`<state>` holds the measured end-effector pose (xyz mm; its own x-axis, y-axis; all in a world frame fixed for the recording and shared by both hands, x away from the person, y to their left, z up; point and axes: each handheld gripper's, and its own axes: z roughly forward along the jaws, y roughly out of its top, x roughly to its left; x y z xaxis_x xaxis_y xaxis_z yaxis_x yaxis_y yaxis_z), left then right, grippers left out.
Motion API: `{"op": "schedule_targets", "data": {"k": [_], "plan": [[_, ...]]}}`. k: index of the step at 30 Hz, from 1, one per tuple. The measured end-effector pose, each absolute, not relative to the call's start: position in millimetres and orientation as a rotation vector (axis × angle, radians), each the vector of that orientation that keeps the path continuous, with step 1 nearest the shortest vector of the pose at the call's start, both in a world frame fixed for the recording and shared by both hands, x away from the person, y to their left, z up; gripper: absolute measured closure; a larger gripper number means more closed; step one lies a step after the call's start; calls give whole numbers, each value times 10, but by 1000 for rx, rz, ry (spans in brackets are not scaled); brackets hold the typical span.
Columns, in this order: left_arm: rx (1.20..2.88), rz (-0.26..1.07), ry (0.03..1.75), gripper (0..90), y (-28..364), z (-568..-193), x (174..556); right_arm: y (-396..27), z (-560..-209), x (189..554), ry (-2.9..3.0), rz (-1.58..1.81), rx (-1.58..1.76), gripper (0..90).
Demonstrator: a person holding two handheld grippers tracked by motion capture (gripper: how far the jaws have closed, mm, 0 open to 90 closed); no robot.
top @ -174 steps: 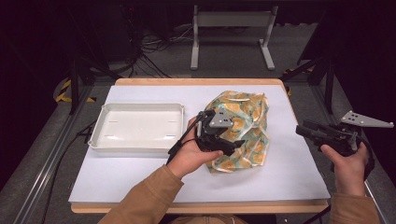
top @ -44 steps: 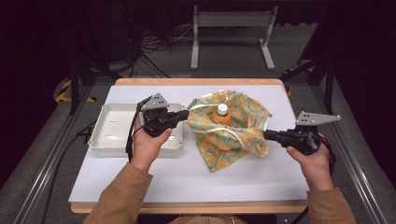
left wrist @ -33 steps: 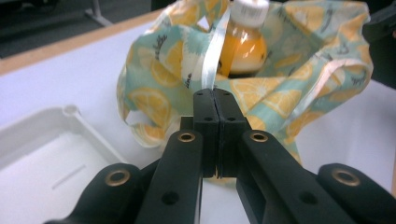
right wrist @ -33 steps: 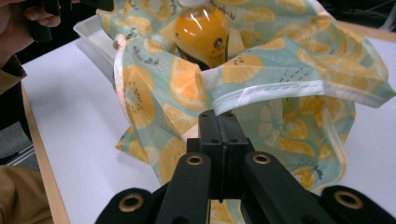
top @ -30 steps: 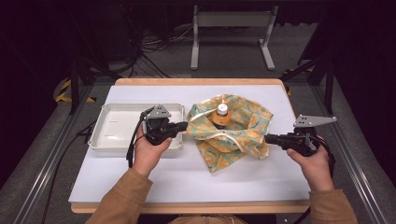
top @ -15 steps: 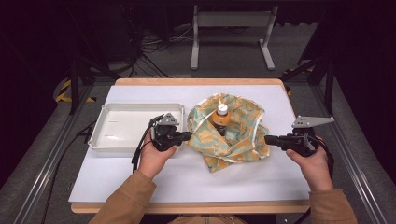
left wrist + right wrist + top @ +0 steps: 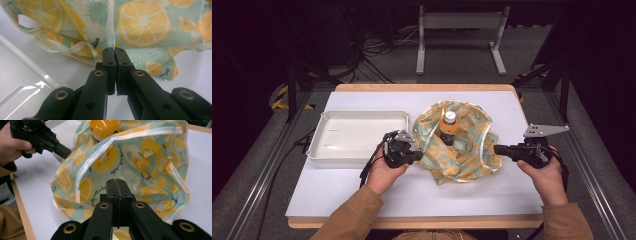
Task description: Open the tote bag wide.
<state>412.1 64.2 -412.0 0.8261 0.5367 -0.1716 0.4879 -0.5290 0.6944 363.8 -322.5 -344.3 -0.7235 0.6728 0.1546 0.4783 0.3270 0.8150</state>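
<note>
The lemon-print bag [image 7: 459, 142] lies crumpled mid-bench [image 7: 362, 190], just right of the white tray [image 7: 357, 135], an orange bottle [image 7: 448, 127] upright in it. Left tongs [image 7: 418, 156] pinch its left edge; right tongs [image 7: 498, 149] clamp its right edge.

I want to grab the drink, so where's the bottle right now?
In the high view the bottle stands upright inside the opened lemon-print bag, right of the white tray on the table's far half.
</note>
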Motion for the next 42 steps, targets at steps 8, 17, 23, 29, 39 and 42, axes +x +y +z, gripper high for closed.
{"op": "schedule_targets", "data": {"k": [8, 17, 23, 29, 39, 42], "plan": [[2253, 43, 700, 796, 612, -4122, 4087, -3207, -3461, 3645, 2378, 1349, 1045, 900], [2282, 76, 683, 453, 609, -3944, 3971, -3186, -3467, 3647, 2381, 1353, 1038, 900], [2254, 140, 664, 352, 689, -3703, 3894, -3193, -3434, 3634, 2362, 1370, 1036, 900], [2169, 203, 626, 425, 831, -3444, 3859, -3180, -3353, 3600, 2327, 1395, 1011, 900], [2048, 261, 556, 610, 796, -3263, 3945, -2972, -3193, 3588, 2315, 1455, 914, 896], [1990, 197, 567, 620, 799, -3258, 4021, -2883, -3161, 3595, 2314, 1471, 876, 881]]}}
